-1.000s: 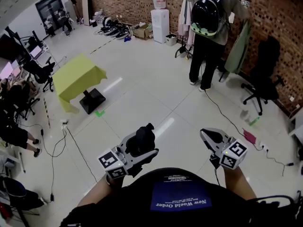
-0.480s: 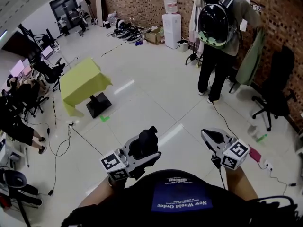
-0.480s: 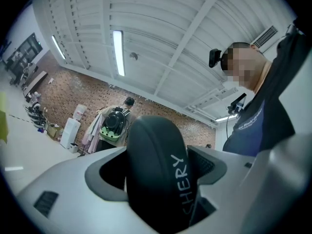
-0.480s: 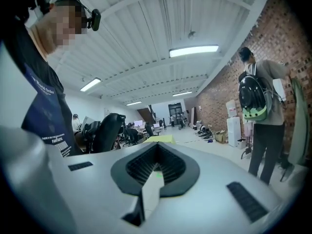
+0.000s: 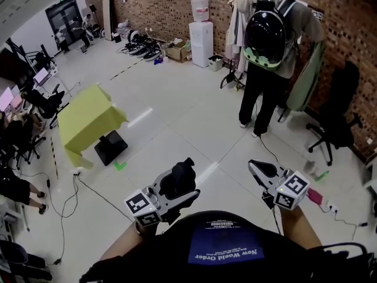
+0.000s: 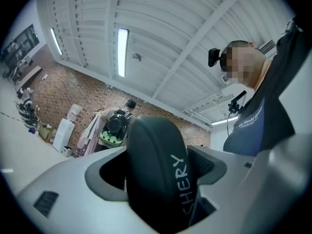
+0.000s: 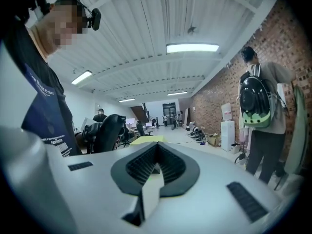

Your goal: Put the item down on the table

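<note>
A rounded black item with pale lettering [image 6: 157, 172] is clamped in my left gripper [image 6: 161, 189], which is shut on it and tilted up toward the ceiling. In the head view the black item [image 5: 179, 176] sticks up from the left gripper [image 5: 178, 188] in front of my chest, over bare floor. My right gripper [image 5: 258, 168] is held at the same height to the right. Its jaws [image 7: 155, 168] are shut with nothing between them. The table with a yellow cloth [image 5: 88, 118] stands well off to the far left; the yellow table [image 7: 146, 140] shows small past the right jaws.
A person with a black backpack [image 5: 265, 25] stands by a clothes rack at the brick wall. A black office chair [image 5: 334, 119] is at right, a water dispenser [image 5: 200, 27] at the back. Cables [image 5: 70, 181] run over the floor at left, near desks with seated people.
The head view has swung a little, so the yellow table now sits lower and further left. Both grippers keep the same pose, the left still shut on the black item.
</note>
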`<state>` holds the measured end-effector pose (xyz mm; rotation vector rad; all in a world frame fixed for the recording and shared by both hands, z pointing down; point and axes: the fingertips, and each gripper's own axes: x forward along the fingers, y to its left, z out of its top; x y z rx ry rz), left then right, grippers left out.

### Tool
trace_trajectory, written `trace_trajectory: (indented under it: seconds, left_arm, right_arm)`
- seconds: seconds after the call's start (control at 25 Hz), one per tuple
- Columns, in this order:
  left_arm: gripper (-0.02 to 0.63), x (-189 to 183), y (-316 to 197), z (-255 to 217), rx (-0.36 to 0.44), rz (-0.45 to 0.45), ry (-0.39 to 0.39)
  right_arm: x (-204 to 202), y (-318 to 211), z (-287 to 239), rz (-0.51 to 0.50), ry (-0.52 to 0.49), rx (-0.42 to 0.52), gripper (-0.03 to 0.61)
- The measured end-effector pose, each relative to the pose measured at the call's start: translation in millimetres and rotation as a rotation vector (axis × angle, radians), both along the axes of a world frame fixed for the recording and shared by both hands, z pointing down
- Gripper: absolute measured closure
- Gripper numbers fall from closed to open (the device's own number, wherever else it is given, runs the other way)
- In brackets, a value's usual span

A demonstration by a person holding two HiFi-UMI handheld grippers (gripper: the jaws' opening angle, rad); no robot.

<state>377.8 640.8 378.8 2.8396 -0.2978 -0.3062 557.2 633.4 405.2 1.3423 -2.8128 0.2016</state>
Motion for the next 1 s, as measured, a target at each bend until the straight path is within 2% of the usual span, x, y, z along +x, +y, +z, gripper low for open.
trace_trajectory:
  seconds: [0.12, 0.24, 0.32, 0.52, 0.72, 1.0]
  left_arm:
    - [0.239, -23, -38, -12, 0.006, 0.043, 0.011]
    - [0.239, -47, -80, -11, 0.044, 0.063, -0.032]
    - [0.239, -57, -107, -13, 0.053, 0.069, -0.035]
    - [0.239, -72, -155, -9, 0.022, 0.046, -0.027]
    - [0.239, -61, -201, -7, 0.027, 0.020, -0.042]
    - [0.239, -12, -298, -15, 0.058, -0.111, -0.061]
  right_arm:
    - [-23, -35, -12, 0.029, -0.003, 0.006, 0.591]
    - [-43, -73, -21, 0.057, -0.010, 0.017, 0.591]
    - [-51, -99, -23, 0.065, -0.015, 0.021, 0.591]
    - [-63, -145, -19, 0.060, -0.010, -0.005, 0.591]
    - [-55, -205, -15, 0.021, -0.016, -0.017, 0.591]
    - [-14, -322, -25, -0.119, -0.016, 0.016, 0.591]
